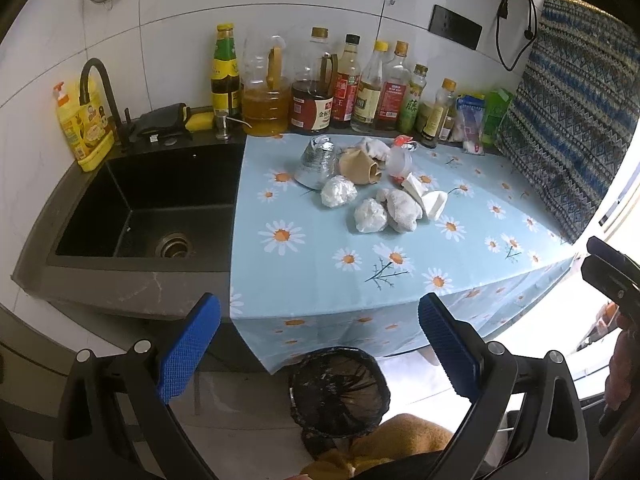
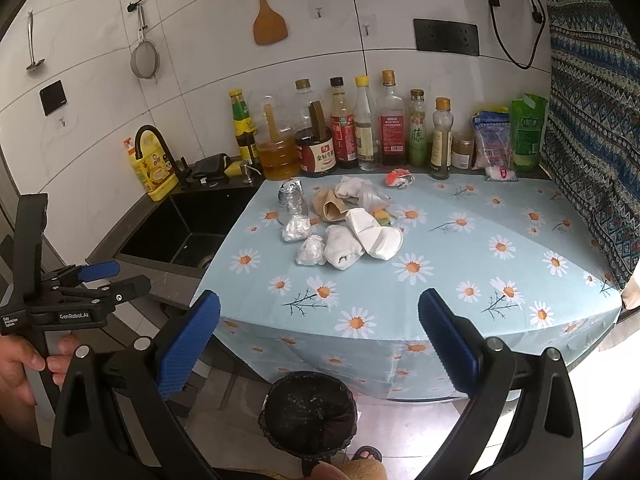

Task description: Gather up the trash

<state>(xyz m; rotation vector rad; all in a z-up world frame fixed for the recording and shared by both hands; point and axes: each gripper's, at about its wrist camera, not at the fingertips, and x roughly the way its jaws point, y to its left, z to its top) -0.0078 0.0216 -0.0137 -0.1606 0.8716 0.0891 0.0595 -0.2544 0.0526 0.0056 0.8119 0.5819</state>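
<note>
Grippers: your left gripper (image 1: 319, 348) and right gripper (image 2: 319, 342) both gape wide, holding nothing. Below them a bin (image 2: 308, 410) with a black liner stands on the floor, against the counter's front. Farther off, trash (image 2: 340, 224) sits heaped on the daisy cloth (image 2: 460, 280), before 1 row of bottles (image 2: 360, 128).

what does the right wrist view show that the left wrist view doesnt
Only the right wrist view shows the whole wooden spatula hanging on the tiled wall, a metal ladle, and the left claw from the side. Only the left wrist view shows the black sink's drain and the right claw at its edge. Both show the daisy-print blue tablecloth, the crumpled trash pile, the sauce bottles and the black-lined bin.
</note>
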